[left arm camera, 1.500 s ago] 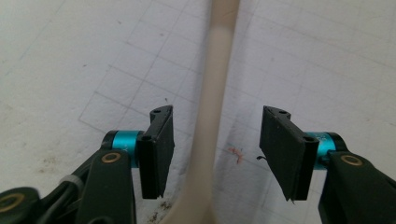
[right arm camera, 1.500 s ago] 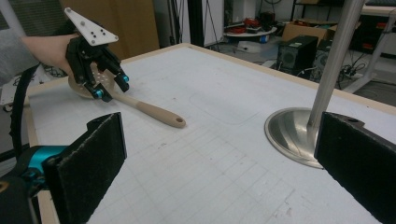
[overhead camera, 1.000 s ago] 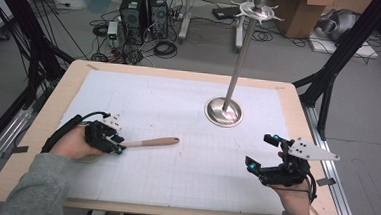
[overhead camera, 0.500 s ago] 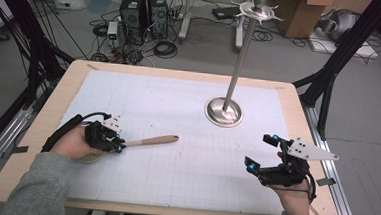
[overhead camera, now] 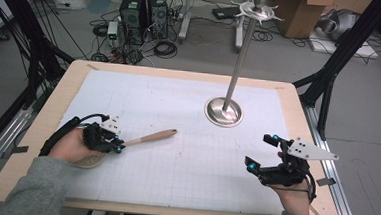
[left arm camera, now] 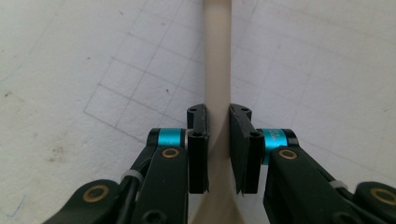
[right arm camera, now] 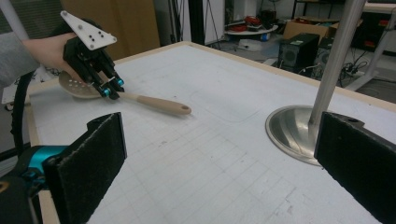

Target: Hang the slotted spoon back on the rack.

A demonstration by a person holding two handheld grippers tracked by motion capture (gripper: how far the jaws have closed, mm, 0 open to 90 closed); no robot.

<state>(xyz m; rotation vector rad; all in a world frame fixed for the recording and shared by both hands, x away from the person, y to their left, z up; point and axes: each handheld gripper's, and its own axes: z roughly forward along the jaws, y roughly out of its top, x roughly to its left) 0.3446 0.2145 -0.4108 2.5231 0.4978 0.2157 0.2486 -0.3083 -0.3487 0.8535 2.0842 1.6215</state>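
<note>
A slotted spoon (overhead camera: 151, 136) with a pale wooden handle lies on the white gridded mat at the left. Its perforated bowl (right arm camera: 77, 88) sits under the person's left hand. My left gripper (overhead camera: 118, 147) is shut on the spoon's handle (left arm camera: 217, 56). Its jaws have just been closing, and both pads (left arm camera: 197, 140) now press the handle's sides near the bowl. My right gripper (overhead camera: 259, 151) hovers at the right front of the table. It stands open (right arm camera: 224, 140) with nothing between its pads and faces the spoon and the left gripper (right arm camera: 109, 88).
A tall metal stand with a round base (overhead camera: 223, 111) rises from the mat right of centre, also seen close by (right arm camera: 292, 130). The wooden table rim (overhead camera: 180, 73) frames the mat. Computer towers (overhead camera: 141, 12), cables and cardboard boxes (overhead camera: 304, 14) sit on the floor beyond.
The left jaws have drawn in onto the spoon's handle, and the handle's free end has shifted slightly toward the far side. The right gripper has stayed put.
</note>
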